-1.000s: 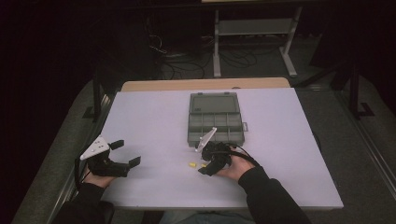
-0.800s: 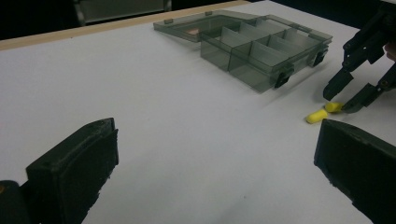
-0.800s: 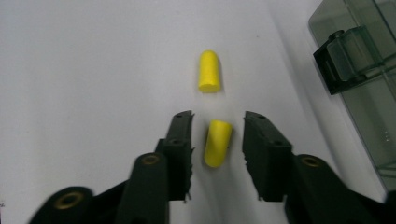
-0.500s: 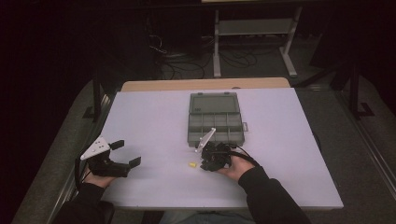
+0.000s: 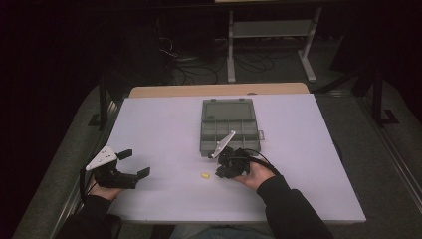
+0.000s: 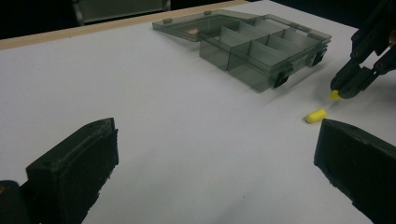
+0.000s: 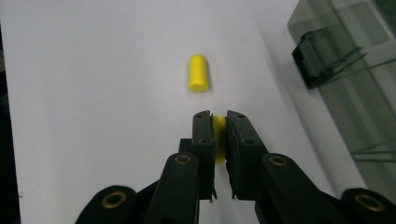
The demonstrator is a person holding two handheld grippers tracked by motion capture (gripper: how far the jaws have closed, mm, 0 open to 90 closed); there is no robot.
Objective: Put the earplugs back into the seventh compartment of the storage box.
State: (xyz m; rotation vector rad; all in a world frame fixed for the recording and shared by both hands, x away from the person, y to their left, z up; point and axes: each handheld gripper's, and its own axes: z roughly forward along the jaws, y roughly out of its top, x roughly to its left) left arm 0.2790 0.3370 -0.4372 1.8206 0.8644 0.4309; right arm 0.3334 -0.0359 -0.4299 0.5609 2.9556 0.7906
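Observation:
My right gripper (image 7: 219, 122) is shut on a yellow earplug (image 7: 219, 135), squeezed between its black jaws just above the white table. A second yellow earplug (image 7: 198, 72) lies loose on the table a little ahead of those jaws; the high view shows it (image 5: 203, 176) left of the right gripper (image 5: 220, 174), and it appears in the left gripper view (image 6: 315, 115). A grey clear compartment box (image 5: 230, 127) stands open mid-table, just beyond the right hand. My left gripper (image 5: 134, 162) rests open near the table's front left, nothing between its jaws.
The white table (image 5: 164, 129) has a wooden strip (image 5: 214, 90) along its far edge. The box's latch (image 7: 314, 63) sits close to the right of the held earplug. Beyond the table are a metal stand (image 5: 268, 30) and cables on a dark floor.
The right gripper has closed on one of the two earplugs and lifted it slightly. The left gripper has stayed where it was.

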